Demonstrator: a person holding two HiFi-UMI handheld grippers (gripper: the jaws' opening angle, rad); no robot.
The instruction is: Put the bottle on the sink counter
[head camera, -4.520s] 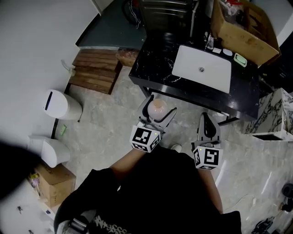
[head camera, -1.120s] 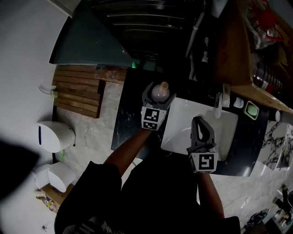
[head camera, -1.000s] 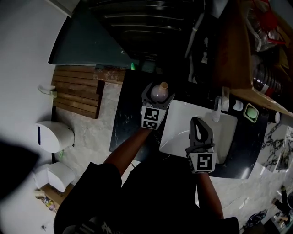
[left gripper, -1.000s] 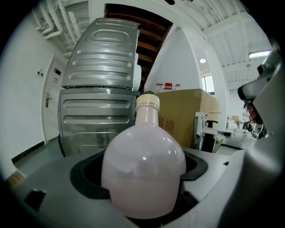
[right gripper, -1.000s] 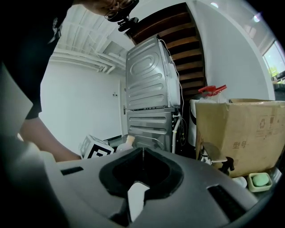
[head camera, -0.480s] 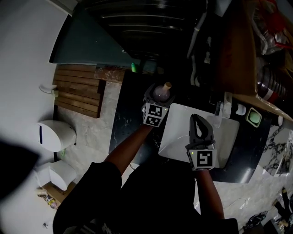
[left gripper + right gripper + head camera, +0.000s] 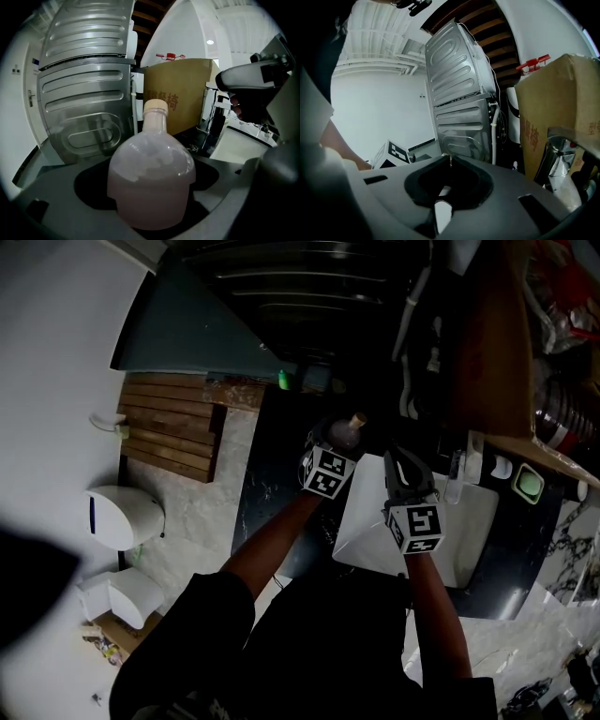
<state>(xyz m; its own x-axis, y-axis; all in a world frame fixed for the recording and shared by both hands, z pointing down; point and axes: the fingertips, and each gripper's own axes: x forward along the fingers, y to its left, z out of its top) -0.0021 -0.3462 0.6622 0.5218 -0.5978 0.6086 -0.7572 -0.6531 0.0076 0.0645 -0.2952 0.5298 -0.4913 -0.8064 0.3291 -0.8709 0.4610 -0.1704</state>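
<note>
Over the dark counter, just left of the white basin, the left gripper has its jaws clamped on the round body of the bottle. No view shows whether the bottle's base touches the counter.

In the left gripper view the bottle stands upright. Its long axis runs vertical and the pale cap is on top, with both jaws pressed to the lower body. The head view looks nearly down that axis, so the bottle is foreshortened there and the cap shows up and to the right of the body.

The right gripper is just beside the left one, over the basin's left rim. Its jaws are closed on each other with nothing between them.

Only the left gripper view shows the cloudy pink liquid filling the bottle. Behind the bottle it also shows a ribbed metal appliance and a cardboard box with red print.

Only the head view gives the layout: counter, basin, the box at the back right, and a wooden pallet on the floor to the left.

The right gripper view shows its jaws meeting in a thin seam. At its left it shows the left gripper's marker cube, but it does not show the bottle.
</note>
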